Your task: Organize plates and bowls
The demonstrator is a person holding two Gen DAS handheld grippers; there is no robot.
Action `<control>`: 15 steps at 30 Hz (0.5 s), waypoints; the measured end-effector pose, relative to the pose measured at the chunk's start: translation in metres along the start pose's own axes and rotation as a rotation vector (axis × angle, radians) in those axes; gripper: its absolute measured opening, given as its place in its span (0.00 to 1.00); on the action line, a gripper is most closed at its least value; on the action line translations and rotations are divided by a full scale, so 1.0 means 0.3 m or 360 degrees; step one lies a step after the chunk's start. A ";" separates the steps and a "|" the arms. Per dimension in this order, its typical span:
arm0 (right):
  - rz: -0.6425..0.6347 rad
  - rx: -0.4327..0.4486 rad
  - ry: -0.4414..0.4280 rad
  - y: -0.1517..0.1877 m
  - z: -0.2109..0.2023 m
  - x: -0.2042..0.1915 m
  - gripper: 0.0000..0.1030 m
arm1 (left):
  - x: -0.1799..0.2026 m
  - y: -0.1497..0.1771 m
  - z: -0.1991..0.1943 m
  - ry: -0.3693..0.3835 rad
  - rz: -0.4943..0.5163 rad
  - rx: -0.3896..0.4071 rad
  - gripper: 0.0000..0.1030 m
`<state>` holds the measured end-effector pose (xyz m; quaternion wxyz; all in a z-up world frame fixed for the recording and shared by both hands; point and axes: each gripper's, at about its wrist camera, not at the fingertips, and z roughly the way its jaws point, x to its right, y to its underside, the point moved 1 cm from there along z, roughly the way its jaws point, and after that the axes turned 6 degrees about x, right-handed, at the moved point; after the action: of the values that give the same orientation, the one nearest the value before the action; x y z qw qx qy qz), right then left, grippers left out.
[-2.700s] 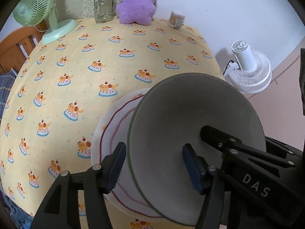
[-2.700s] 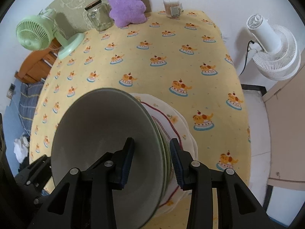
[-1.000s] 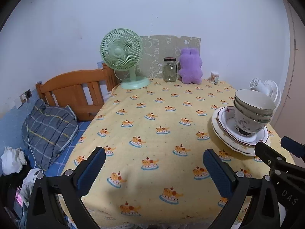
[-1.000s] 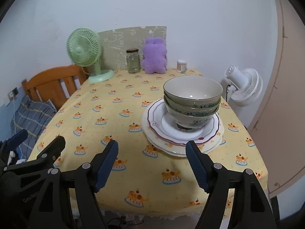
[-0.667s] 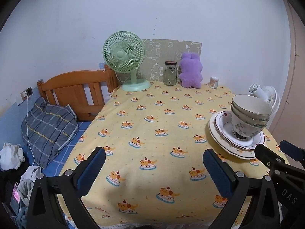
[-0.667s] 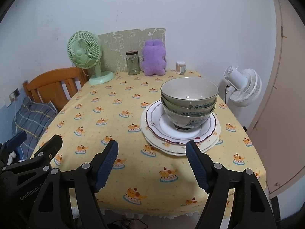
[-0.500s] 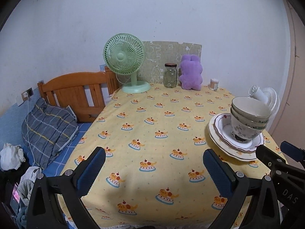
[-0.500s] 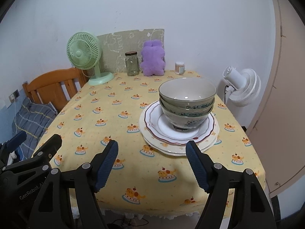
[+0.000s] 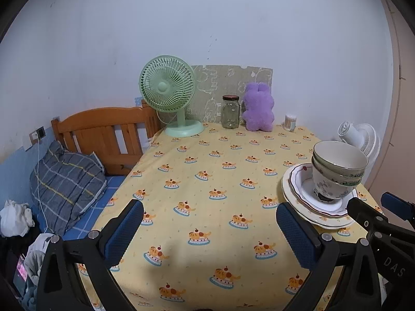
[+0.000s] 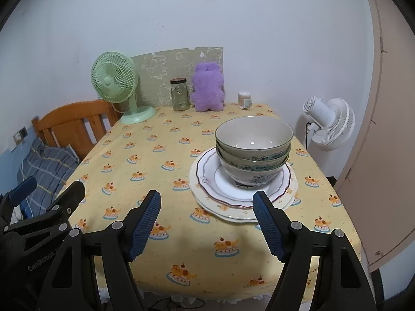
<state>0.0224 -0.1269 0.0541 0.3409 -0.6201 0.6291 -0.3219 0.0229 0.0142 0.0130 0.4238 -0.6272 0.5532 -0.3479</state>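
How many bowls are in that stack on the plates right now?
3, nested on the plates at the table's right side: top bowl, middle bowl showing as a patterned band, bottom bowl on the top plate. A further bowl nested inside could be hidden.

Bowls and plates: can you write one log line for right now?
bowls: nested on plates | left gripper: open, empty | right gripper: open, empty

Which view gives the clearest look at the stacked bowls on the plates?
The right wrist view: the stacked bowls sit near centre, unobstructed, showing the top bowl's inside and all the rims above the plates. The left wrist view has the stacked bowls at its right edge, seen from the side, with the right hand-held gripper partly covering the plates.
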 end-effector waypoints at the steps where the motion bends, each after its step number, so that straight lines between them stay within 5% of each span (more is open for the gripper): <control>1: 0.0001 0.0002 0.0000 -0.002 0.000 0.000 0.74 | 0.001 -0.001 0.001 0.0000 0.0002 0.0002 1.00; 15: -0.0010 0.0001 -0.0014 -0.008 0.007 0.006 0.74 | 0.008 -0.006 0.006 -0.0003 0.0002 -0.0004 1.00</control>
<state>0.0255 -0.1288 0.0549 0.3428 -0.6233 0.6256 -0.3204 0.0255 0.0122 0.0140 0.4239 -0.6276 0.5537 -0.3462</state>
